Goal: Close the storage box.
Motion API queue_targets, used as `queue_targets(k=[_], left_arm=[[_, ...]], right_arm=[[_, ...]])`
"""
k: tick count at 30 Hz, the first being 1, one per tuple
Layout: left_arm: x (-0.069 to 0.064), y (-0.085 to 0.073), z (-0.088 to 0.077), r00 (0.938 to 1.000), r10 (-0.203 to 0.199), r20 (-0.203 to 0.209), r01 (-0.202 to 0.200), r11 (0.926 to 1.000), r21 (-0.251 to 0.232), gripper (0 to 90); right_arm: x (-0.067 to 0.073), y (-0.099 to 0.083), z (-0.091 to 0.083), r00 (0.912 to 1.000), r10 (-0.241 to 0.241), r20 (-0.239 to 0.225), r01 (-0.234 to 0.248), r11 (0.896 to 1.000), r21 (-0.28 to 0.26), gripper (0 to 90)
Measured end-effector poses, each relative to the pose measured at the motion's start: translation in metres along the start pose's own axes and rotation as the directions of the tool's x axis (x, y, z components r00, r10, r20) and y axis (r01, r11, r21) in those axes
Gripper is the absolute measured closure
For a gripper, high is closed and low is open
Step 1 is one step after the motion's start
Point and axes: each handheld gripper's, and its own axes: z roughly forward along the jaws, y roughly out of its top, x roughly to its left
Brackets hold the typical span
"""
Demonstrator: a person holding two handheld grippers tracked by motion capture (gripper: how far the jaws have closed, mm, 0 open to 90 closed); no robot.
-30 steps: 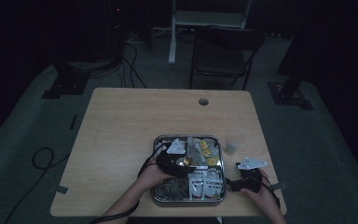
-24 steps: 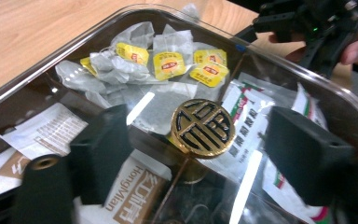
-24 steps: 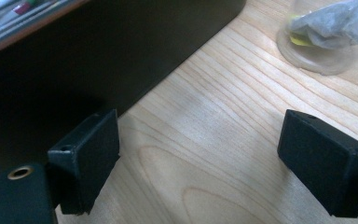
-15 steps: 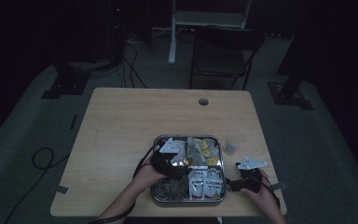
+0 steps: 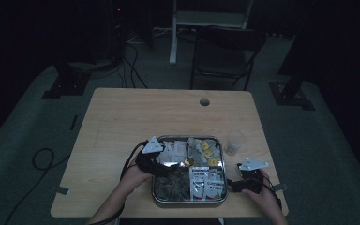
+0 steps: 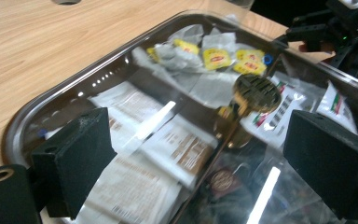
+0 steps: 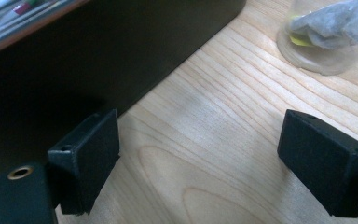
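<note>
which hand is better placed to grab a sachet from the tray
Left. Its tool is open right over the sachets inside the tray; the right tool is open over bare table beside the tray.

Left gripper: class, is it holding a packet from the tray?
No: the left gripper hangs open above the tray, nothing between its jaws.

High view: fixed above the person's side, looking forward and down, far enough to take in the whole bench and the floor around it. Left gripper view: close and low over the metal tray. Right gripper view: close to the bench surface beside the tray wall, the glass ahead. All share the tray.
</note>
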Motion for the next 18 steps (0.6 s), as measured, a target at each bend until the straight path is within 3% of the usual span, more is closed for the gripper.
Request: queue_targets(k=[6, 18], left_arm=[[0.009, -0.011, -0.01, 0.9989, -0.008, -0.046, 0.007, 0.9999, -0.014, 8.7], [0.025, -0.026, -0.028, 0.9962, -0.036, -0.08, 0.032, 0.9982, -0.05, 8.7]], right_arm=[[0.0, 0.0, 0.0, 1.0, -0.002, 0.0, 0.002, 1.0, -0.001, 12.1], [0.0, 0.0, 0.0, 1.0, 0.0, 0.0, 0.0, 1.0, 0.001, 12.1]])
